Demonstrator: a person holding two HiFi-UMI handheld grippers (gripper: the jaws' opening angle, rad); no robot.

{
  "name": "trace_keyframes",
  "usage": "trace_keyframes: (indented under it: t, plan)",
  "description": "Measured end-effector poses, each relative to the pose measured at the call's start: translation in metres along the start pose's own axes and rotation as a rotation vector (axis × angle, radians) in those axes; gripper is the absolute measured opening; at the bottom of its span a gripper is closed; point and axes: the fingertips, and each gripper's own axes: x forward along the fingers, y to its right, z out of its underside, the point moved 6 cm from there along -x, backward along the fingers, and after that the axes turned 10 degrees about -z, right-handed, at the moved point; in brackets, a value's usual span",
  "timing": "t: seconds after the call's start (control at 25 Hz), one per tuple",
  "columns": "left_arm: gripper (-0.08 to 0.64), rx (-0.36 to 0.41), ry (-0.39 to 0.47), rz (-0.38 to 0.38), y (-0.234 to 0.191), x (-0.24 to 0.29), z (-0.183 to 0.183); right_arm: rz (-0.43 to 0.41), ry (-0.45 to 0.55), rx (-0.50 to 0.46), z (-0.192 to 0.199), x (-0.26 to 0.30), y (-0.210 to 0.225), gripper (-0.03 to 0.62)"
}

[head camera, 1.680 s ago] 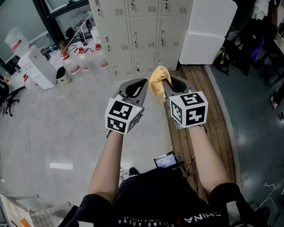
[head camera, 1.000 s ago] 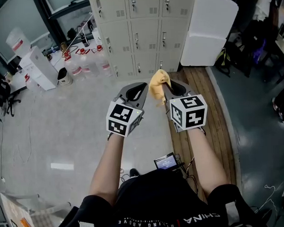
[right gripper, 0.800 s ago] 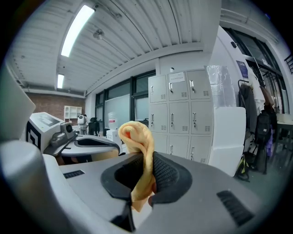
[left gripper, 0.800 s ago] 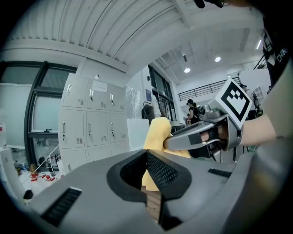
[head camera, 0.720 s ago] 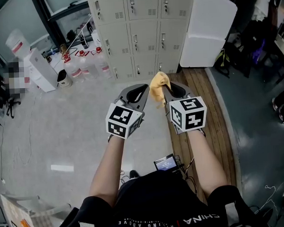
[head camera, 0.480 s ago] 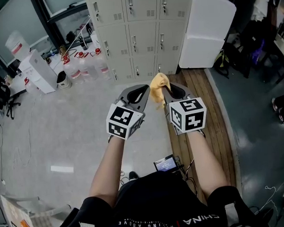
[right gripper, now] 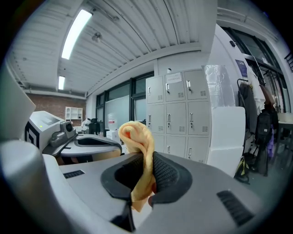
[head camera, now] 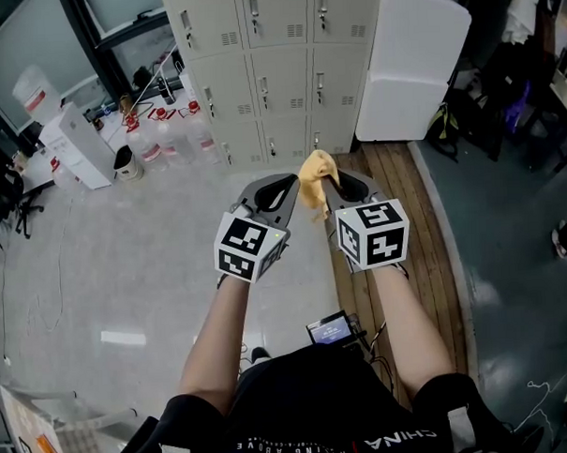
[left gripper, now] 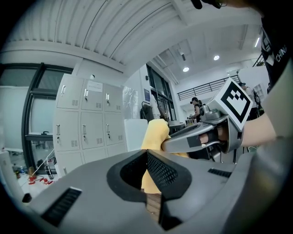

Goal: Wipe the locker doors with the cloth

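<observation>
— At the left, what state?

— Left gripper (left gripper: 146, 157): closed, jaws together, nothing clamped. Held up in the air above the floor (head camera: 125, 247).

— And next to it?

— Cloth (head camera: 314, 175), yellow and bunched. Pinched between the pads of the right gripper (right gripper: 149, 169), with the rolled end standing up above the jaws and a short tail hanging below. Very near the left gripper's tip, but not held by it.

— So only one tool on the cloth?

— Yes, only the right one, closed firmly on it.

— And the lockers (head camera: 267, 62)?

— Ahead, well apart from both grippers. All doors shut. No contact with the cloth. To the right of them, a white box (head camera: 408, 60), not part of the job.

— How far along, then?

— Judged from here, only at the start. Done: cloth taken up and ready. Left: going up to the doors, pressing the cloth on them, wiping each one. No wiped mark to be made out on any door.
</observation>
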Motion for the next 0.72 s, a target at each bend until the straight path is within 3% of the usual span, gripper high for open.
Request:
trace_keyframes:
  t: [0.36,0.72]
  plan:
    - [0.018,-0.006,-0.031,-0.026,0.019,0.029,0.003,-0.012,-0.011,-0.012,0.007,-0.005,0.04,0.072]
    - [0.018,-0.013,-0.075,0.005,-0.016,0.074,0.031,0.005,-0.025,0.045,0.017,0.042,0.07,0.072]
